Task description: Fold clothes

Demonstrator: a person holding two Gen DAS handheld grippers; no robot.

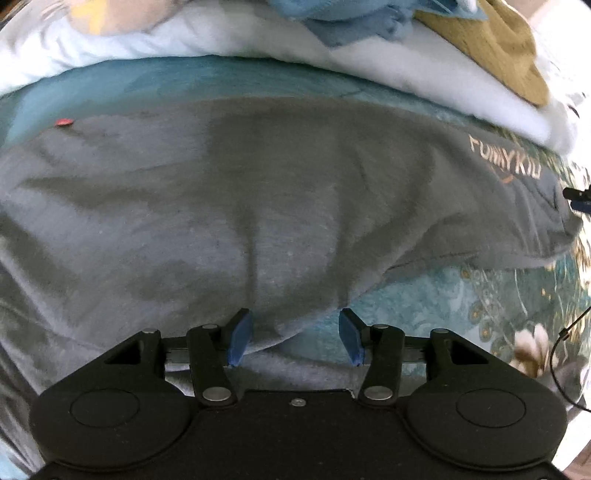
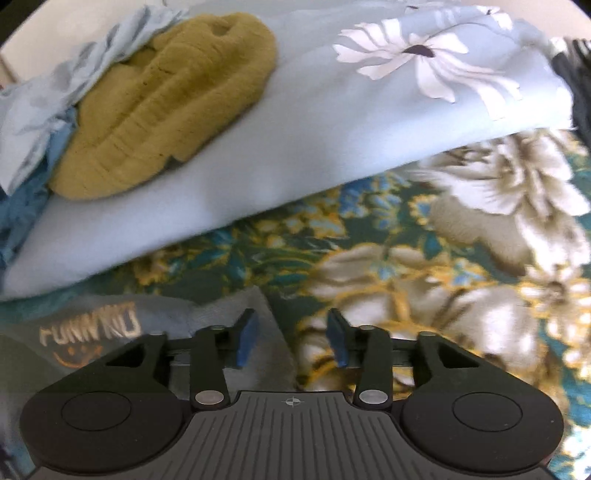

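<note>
Grey garment [image 1: 229,206] lies spread on the teal floral bedcover [image 2: 406,258], printed lettering near one corner. Left gripper [image 1: 295,336]: jaws spread, poised over a raised fold of the grey cloth; pads appear clear of the fabric, though blur prevents certainty. Right gripper [image 2: 291,338]: jaws spread, nothing pinched, over the garment's lettered corner and bedcover. Beyond, a pale blue flowered quilt [image 2: 332,147] carries a mustard knitted item [image 2: 170,107] and crumpled blue clothing [image 1: 351,18].
</note>
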